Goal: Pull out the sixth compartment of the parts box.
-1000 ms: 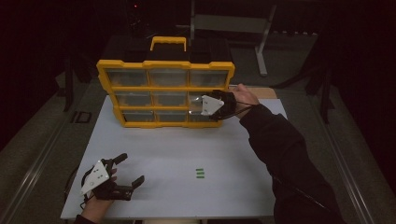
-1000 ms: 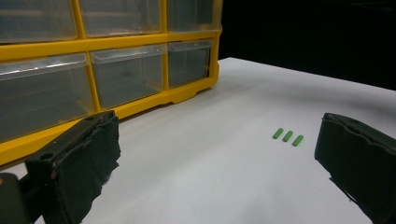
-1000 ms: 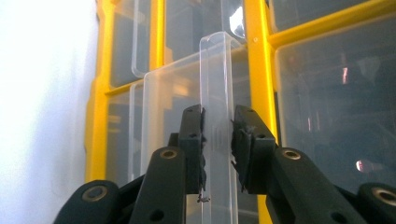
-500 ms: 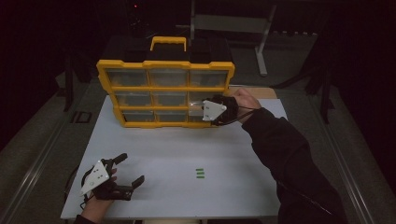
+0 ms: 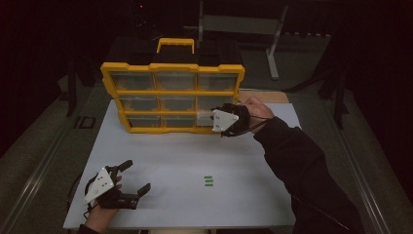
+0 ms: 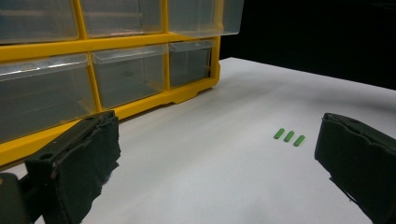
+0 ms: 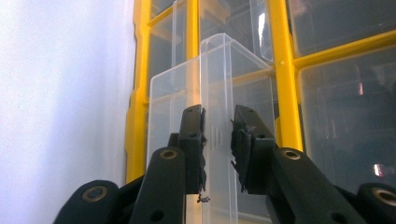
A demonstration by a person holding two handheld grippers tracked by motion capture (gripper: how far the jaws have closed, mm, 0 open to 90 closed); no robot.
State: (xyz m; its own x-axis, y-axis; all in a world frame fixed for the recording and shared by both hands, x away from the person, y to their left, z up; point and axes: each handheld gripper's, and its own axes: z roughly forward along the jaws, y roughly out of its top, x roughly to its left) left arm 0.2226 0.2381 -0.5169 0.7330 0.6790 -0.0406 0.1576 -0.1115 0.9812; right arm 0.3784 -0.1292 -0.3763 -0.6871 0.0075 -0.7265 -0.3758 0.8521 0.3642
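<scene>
Sliding out now: since a second ago the right tool (image 5: pixel 214 118) has drawn back a touch from the yellow organizer cabinet (image 5: pixel 173 68), bringing the clear drawer (image 7: pixel 212 107) partway out of the bottom-right slot. That cabinet stands upright at the far side of the white tabletop (image 5: pixel 195 151), three rows of three clear bins, handle on top. In the right gripper view the jaws are clenched on the drawer's front tab, pads pressing either side of it. Down at the near left corner, the left tool (image 5: pixel 131 176) rests on the tabletop, jaws spread wide with nothing between them. Three small green pieces (image 5: pixel 208 181) lie side by side near the middle of the tabletop, well apart from both tools.
</scene>
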